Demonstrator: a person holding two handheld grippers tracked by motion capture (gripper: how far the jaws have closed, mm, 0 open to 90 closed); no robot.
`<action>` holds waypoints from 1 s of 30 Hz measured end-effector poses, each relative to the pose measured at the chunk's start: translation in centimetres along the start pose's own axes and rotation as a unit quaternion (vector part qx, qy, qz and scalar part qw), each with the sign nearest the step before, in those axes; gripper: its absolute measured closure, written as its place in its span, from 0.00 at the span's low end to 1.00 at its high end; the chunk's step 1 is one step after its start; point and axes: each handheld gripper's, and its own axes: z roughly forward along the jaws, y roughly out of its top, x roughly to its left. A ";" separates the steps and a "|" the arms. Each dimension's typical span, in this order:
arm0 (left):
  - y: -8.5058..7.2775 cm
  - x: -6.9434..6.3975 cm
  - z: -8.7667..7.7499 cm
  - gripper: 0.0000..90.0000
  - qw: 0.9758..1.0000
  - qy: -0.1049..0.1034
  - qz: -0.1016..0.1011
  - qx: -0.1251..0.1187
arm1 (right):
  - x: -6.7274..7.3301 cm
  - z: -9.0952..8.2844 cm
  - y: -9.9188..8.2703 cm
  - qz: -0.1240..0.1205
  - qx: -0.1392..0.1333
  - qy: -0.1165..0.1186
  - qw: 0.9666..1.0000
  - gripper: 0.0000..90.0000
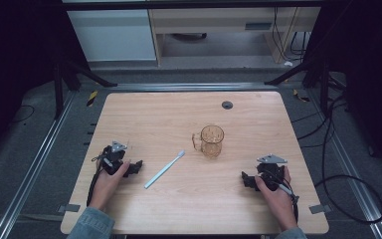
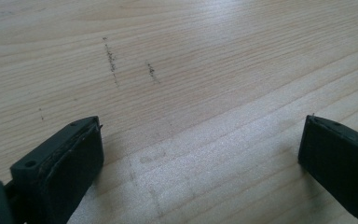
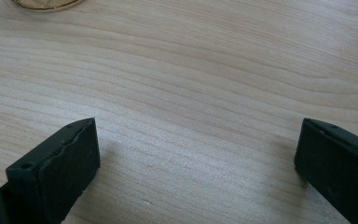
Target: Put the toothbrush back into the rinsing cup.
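**Both claws resting wide, toothbrush and cup lying between them**

Nearest the camera, the sleeve of my left arm is coming in at the near edge of the table [image 1: 129, 107], with my left hand wrapping around the left gripper [image 1: 134, 167] on the near-left part of the wood. Its jaws are standing wide apart and gripping nothing; in the left gripper view I am seeing bare wood grain between them, with a few dark scuff marks [image 2: 112, 60] farther off.

On the near right, my right hand is holding the right gripper [image 1: 248, 180], which is pointing left toward the middle of the table. Its jaws are also gaping wide and holding nothing, with plain tabletop lying between them in the right gripper view.

A light blue toothbrush [image 1: 164, 170] is lying flat on the wood just right of my left gripper, apart from it, slanting from near-left to far-right with its head at the far end. An amber see-through cup [image 1: 212, 141] with a handle on its left is standing upright just beyond the toothbrush head, and its rim is peeking in at the far-left corner of the right gripper view [image 3: 46, 4]. A small dark round cap [image 1: 227, 104] is sitting in the table near the far edge.
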 end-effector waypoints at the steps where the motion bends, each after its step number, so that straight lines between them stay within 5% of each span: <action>1: 0.0 0.0 -0.1 0.00 1.000 0.001 -0.004 0.002 | 0.0 0.0 0.0 0.000 0.000 0.000 1.000 0.00; 7: 1.1 -0.1 -1.1 0.06 0.999 0.009 0.012 0.039 | 0.0 0.0 0.0 0.000 0.000 0.000 1.000 0.00; 11: 2.9 0.0 -2.7 0.06 0.996 0.006 0.022 0.081 | 0.0 0.0 0.0 0.000 0.000 0.000 1.000 0.00; 15: 4.9 0.0 -4.0 0.07 0.989 -0.012 0.041 0.141 | 0.0 0.0 0.0 0.000 0.001 0.001 1.000 0.00; 17: 5.1 -0.1 -4.1 0.09 0.988 -0.018 0.043 0.146 | -0.1 0.0 0.1 -0.002 0.001 0.004 1.000 0.00; 19: 6.0 -0.6 -4.4 0.10 0.982 -0.025 0.061 0.180 | -0.2 0.1 0.1 -0.010 -0.001 0.003 1.000 0.00; 21: 6.2 -0.8 -4.4 0.10 0.980 -0.024 0.063 0.186 | -0.1 0.1 0.1 -0.008 0.000 0.002 1.000 0.00; 22: 6.8 -1.3 -4.7 0.09 0.978 -0.021 0.070 0.197 | -0.1 0.1 0.1 -0.004 0.000 0.004 1.000 0.00; 26: 7.6 -2.1 -5.1 0.09 0.976 -0.016 0.079 0.204 | -0.1 0.1 0.1 -0.004 0.000 0.004 1.000 0.00; 27: 8.1 -2.6 -5.3 0.10 0.973 -0.022 0.091 0.211 | -0.1 0.1 0.1 -0.004 0.000 0.004 1.000 0.00; 30: 8.9 -3.1 -5.2 0.10 0.970 -0.033 0.099 0.218 | -0.1 0.1 0.1 -0.003 0.000 0.003 1.000 0.00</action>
